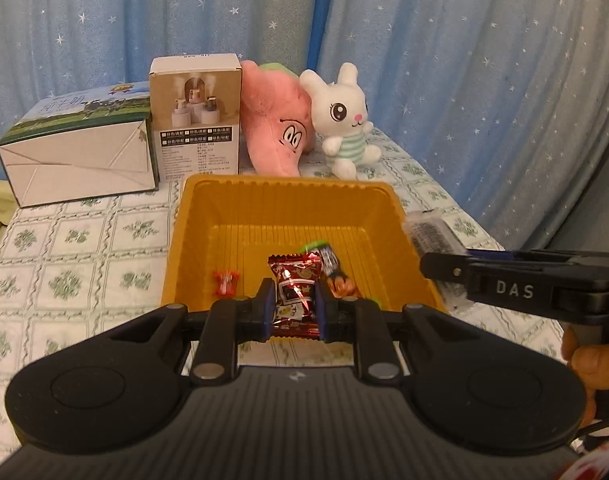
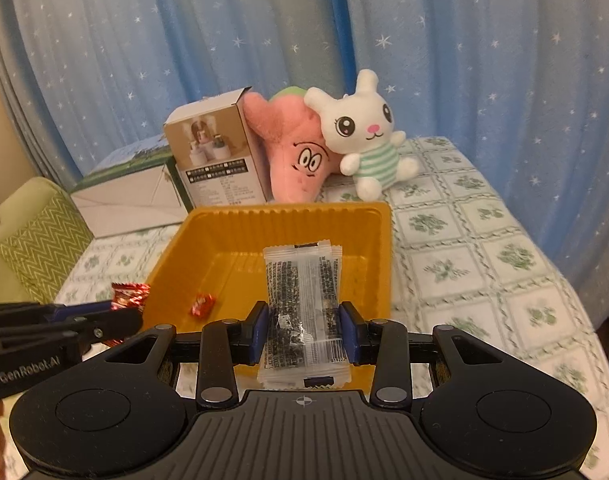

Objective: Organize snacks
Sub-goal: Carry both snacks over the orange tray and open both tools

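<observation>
Crinkly red foil fills my left fingers (image 1: 294,306): they are clamped on a dark red candy packet (image 1: 294,292), pads on its two side edges, held at the near rim of the orange tray (image 1: 288,190). My right fingers (image 2: 303,330) grip a clear sachet of dark seeds (image 2: 302,304) the same way, by its long sides, above the tray's near wall. Inside the tray lie a small red wrapped sweet (image 1: 225,282) near the left wall and a darker snack packet (image 1: 334,272) just right of my candy. Both held packets should be very light and soft; I judge the film slippery and the contents crushable, so a grip across the middle, not the sealed ends, suits them. Beyond the tray sit a white rabbit plush (image 1: 346,118), a pink plush (image 1: 276,120) and two cartons.
</observation>
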### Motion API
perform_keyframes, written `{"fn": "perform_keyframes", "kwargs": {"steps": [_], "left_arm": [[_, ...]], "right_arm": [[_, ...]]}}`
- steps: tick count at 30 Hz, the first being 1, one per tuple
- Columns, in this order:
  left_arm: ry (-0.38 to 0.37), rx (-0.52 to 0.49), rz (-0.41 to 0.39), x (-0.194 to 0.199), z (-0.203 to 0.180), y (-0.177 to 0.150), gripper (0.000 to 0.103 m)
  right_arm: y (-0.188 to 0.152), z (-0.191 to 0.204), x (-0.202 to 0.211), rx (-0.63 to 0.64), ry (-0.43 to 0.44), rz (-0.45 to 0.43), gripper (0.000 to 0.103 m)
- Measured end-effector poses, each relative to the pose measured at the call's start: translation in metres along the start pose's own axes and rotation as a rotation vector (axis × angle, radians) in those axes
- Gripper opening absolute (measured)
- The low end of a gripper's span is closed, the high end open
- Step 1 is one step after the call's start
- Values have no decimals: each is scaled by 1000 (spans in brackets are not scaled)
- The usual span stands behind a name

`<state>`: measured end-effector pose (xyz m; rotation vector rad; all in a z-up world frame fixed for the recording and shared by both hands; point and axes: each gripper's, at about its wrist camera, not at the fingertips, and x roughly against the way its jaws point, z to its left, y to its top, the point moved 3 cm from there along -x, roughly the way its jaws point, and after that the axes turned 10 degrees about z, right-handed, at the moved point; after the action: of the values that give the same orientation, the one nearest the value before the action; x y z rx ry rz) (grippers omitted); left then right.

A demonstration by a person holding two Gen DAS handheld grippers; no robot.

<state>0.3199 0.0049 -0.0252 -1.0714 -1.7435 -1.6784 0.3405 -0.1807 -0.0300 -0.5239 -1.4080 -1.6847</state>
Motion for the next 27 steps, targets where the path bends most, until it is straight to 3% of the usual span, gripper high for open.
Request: {"fn": "perform_keyframes", "kwargs": {"steps": [12,23,25,27], "left_arm": [[13,25,38,-50,16,20,18],[-18,55,50,-79,24,22,19],[-26,68,38,-81,25,20,28],[-20,65,43,-81,26,17,28]], "right_arm": [[21,-8,-50,-19,1,37,38],[21,-13,-68,-33,-7,54,38],[20,-12,-70,-29,-4,56,38],[19,-12,-71,-27,-3,58,38]]}}
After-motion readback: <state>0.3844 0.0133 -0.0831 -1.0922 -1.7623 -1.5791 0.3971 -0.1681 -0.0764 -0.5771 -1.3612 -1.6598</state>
